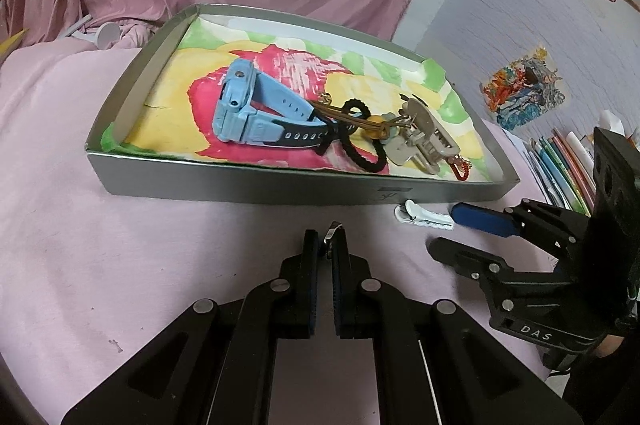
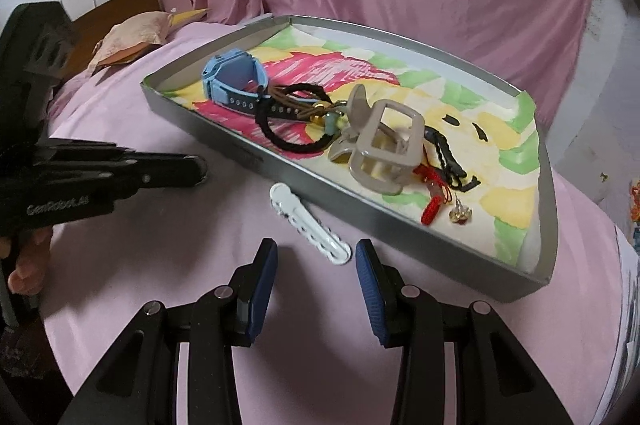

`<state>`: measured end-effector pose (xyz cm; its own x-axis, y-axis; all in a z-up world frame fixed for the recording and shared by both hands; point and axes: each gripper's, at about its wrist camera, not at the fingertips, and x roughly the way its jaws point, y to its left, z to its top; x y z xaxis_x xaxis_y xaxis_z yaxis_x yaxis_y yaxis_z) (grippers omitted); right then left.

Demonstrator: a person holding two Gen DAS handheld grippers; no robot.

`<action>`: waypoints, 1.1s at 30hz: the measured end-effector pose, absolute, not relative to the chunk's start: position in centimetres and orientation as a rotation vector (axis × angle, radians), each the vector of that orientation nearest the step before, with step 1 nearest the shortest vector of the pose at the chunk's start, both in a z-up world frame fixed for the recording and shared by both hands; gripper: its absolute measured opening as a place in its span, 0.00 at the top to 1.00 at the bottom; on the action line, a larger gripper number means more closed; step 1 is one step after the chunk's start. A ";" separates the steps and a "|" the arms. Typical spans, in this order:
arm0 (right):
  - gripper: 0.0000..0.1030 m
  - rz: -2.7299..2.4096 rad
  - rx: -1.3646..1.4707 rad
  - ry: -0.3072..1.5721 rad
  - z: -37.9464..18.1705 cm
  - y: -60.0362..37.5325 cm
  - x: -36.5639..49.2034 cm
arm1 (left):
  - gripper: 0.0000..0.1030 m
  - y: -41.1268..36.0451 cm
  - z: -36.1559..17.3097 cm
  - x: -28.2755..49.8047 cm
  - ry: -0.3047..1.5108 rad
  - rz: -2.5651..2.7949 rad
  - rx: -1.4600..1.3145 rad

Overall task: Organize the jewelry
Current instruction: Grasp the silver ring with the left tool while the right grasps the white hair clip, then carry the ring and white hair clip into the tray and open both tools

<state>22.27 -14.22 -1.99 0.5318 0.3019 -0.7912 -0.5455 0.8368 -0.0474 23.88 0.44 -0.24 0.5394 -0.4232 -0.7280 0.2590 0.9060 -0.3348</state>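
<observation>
- Two views are what we are working from, and we are starting with the left wrist view: we are holding the left gripper (image 1: 326,245) clenched on a small silvery item (image 1: 331,234) that is peeking up between its pads; we cannot tell what it is.
- Ahead of it, we are seeing the grey tray (image 1: 240,181) sitting on the pink cloth (image 1: 120,245), with a blue watch (image 1: 248,105), a black hair tie (image 1: 352,137) and a beige claw clip (image 1: 424,137) already lying on its painted lining.
- Just outside the tray's near wall, a white hair clip (image 1: 424,218) is lying on the cloth, with one blue pad of the right gripper (image 1: 452,233) almost touching its right end.
- Moving to the right wrist view, we are keeping the right gripper (image 2: 316,261) released, its jaws standing apart with nothing pressed between them; the white hair clip (image 2: 308,225) is lying just beyond the fingertips, its near end between them.
- At the tray's (image 2: 400,225) near right, a red tassel (image 2: 434,201) and an earring (image 2: 460,214) are resting.
- We are judging the risks this way: the silvery item is being pinched by very little and could slip out over the cloth, while the flat clip, lying slantwise to the jaws, could skid toward the tray wall if we close on it off-centre.
</observation>
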 end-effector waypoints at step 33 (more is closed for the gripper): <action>0.88 0.548 -0.282 0.874 -2.1 -12.1 21.1 | 0.96 0.5 -0.2 23.0 0.909 -0.423 -0.200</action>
<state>21.11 -12.10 -2.07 0.5165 0.3373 -0.7871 -0.5613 0.8275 -0.0137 22.98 0.50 -0.24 0.5399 -0.4363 -0.7199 0.2696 0.8998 -0.3431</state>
